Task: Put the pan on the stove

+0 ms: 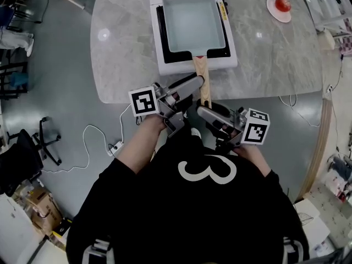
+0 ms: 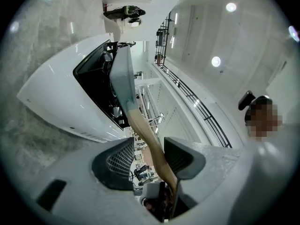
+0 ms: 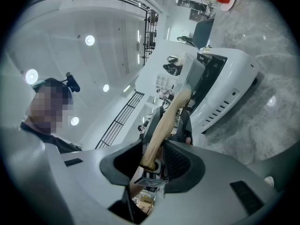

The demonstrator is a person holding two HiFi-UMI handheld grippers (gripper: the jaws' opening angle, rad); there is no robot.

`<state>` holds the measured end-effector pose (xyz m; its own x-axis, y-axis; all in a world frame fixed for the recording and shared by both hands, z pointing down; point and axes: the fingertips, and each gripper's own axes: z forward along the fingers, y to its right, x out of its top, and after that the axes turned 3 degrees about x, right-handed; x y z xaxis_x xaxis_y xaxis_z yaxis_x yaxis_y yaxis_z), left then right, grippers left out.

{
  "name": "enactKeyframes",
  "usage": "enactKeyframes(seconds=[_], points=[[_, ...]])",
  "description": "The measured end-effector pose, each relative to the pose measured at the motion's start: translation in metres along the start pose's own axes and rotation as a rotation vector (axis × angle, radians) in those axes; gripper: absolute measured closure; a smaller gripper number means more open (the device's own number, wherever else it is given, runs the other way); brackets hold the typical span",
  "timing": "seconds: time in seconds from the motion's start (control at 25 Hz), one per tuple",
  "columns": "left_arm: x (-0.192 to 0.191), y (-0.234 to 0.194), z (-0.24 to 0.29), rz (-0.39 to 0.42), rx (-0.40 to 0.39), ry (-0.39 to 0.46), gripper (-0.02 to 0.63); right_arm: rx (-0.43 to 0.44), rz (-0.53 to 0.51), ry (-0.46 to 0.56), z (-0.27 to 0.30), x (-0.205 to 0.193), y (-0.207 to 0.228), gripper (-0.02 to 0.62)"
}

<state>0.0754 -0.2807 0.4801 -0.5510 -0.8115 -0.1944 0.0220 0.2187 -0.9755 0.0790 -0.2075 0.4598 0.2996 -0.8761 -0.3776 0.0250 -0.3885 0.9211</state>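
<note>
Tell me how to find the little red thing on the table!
Start at the big grey stone-look table, where a white stove holds a rectangular pan. Look to the far right of the stove, where a small white plate sits by itself near the table's edge. The round red thing lies on that plate, and it is the only red thing on the table.

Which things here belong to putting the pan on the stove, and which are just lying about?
Job in hand:
- pan, sitting on the stove
- its wooden handle, between the open jaws of the left gripper and right gripper

Lying about:
- small plate holding a red round thing
- power strip on the floor
- office chair
</note>
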Motion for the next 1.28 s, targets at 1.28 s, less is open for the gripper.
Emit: enactKeyframes(seconds=[1.28], points=[[-0.062, 0.084, -0.054, 0.612, 0.190, 0.016, 0.551, -0.156, -0.208, 0.022, -0.058, -0.009, -0.016, 0.468]])
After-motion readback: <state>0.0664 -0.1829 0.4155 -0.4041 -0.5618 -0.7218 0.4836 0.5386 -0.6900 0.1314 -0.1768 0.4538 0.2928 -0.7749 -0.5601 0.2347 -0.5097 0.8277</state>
